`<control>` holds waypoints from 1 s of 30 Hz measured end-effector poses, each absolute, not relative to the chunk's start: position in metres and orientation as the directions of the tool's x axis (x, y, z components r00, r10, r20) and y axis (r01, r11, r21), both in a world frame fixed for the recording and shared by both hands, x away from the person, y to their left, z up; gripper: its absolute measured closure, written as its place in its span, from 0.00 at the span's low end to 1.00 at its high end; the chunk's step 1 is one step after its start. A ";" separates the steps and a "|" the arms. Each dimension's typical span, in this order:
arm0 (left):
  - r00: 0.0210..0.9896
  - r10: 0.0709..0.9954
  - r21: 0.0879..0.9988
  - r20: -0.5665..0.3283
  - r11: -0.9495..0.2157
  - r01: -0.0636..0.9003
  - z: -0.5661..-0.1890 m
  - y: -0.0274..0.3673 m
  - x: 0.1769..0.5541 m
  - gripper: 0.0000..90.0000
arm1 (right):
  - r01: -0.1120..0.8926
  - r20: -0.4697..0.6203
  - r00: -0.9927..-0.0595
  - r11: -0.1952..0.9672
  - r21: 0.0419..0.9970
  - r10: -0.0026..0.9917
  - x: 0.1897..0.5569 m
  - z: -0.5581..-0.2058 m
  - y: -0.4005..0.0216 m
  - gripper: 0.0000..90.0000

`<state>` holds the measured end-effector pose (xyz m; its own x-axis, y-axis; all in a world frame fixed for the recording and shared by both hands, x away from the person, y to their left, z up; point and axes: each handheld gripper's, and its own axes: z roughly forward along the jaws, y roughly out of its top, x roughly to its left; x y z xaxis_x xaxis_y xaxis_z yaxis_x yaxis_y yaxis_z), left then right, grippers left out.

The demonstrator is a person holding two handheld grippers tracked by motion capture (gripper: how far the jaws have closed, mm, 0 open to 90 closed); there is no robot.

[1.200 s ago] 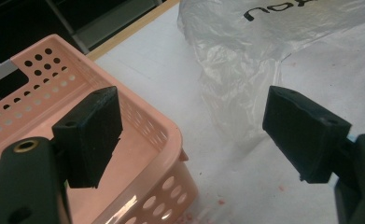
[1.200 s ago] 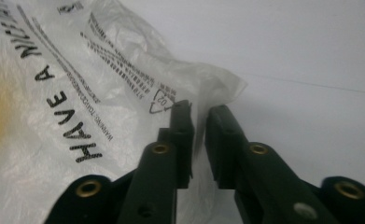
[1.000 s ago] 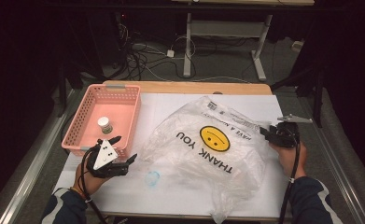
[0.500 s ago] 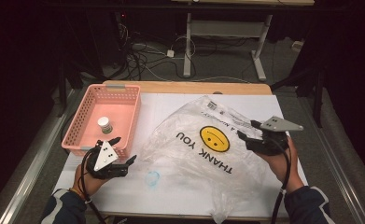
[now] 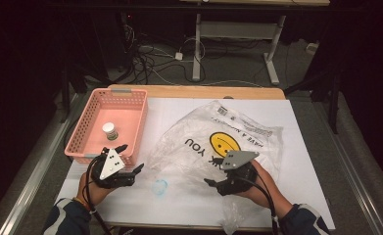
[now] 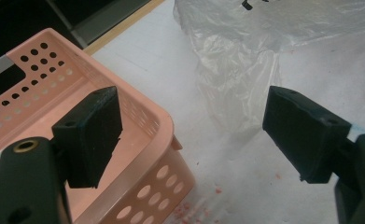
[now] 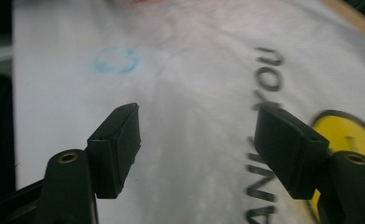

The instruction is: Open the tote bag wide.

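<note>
High view: pink basket (image 5: 86, 139) holds a small jar (image 5: 110, 130).

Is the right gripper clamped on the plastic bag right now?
No. The right gripper hovers with jaws wide apart above the plastic bag, pressing on nothing.

The plastic bag (image 5: 218, 147) is clear and milky, printed with a yellow smiley face and black lettering that reads THANK YOU, and it lies on a white sheet (image 5: 306, 196) marked with a faint blue ring (image 5: 159, 187) and a few reddish flecks. The basket (image 5: 130, 95) is salmon pink, its walls dotted with rows of round holes, and the small jar (image 5: 110, 130) in it is white with a dark band. Both grippers are black, the left gripper (image 5: 130, 159) and the right gripper (image 5: 211, 172) each topped with a pale grey plate, and the table (image 5: 194, 91) edge is light wood.
</note>
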<state>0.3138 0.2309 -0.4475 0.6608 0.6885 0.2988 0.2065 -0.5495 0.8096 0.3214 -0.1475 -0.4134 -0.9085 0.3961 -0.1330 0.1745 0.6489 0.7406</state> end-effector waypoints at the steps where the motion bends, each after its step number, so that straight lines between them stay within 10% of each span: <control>1: 0.661 0.688 0.809 0.299 -0.550 0.207 -0.448 0.231 0.314 0.21 | 0.175 -0.133 -0.909 0.649 0.741 0.396 0.321 -0.413 -0.148 0.36; 8: 0.664 0.684 0.806 0.301 -0.555 0.206 -0.448 0.230 0.314 0.21 | 0.129 -0.206 -0.927 0.782 0.610 0.314 0.320 -0.432 -0.129 0.38; 14: 0.669 0.679 0.799 0.304 -0.563 0.209 -0.449 0.229 0.315 0.22 | 0.138 -0.253 -0.912 0.824 0.550 0.322 0.328 -0.445 -0.121 0.71; 20: 0.668 0.679 0.798 0.305 -0.565 0.210 -0.450 0.229 0.315 0.22 | 0.156 -0.263 -0.897 0.810 0.565 0.356 0.334 -0.444 -0.121 0.96; 30: 0.642 0.705 0.820 0.301 -0.536 0.204 -0.439 0.234 0.317 0.22 | 0.209 -0.262 -0.809 0.674 0.709 0.526 0.359 -0.417 -0.131 1.00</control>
<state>0.3171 0.2336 -0.4391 0.6425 0.7048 0.3007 0.2039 -0.5355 0.8196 0.3595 -0.1311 -0.4174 -0.8091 0.5262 -0.2616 0.2091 0.6739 0.7086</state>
